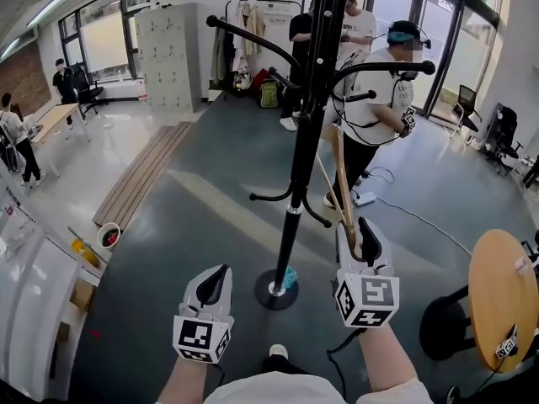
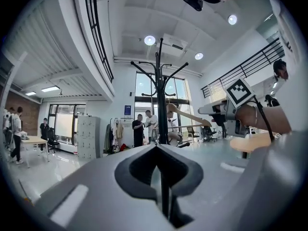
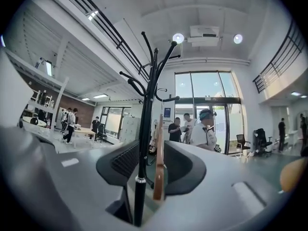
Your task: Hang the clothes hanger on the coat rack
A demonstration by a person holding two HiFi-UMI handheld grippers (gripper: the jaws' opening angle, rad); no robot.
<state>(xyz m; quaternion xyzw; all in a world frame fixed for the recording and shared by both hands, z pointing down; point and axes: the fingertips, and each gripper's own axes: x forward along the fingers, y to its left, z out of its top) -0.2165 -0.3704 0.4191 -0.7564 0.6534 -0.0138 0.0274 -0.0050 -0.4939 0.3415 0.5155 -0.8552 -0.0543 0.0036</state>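
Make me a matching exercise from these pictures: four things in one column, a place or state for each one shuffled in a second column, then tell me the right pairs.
Column one
1. left gripper
2. right gripper
3. coat rack
4. round table

Column two
A. wooden top, at the far right of the head view
B. closed on the wooden hanger
C. black, standing upright on the floor
D. jaws together, holding nothing

Pairs: 1-D, 2-B, 3-C, 4-A
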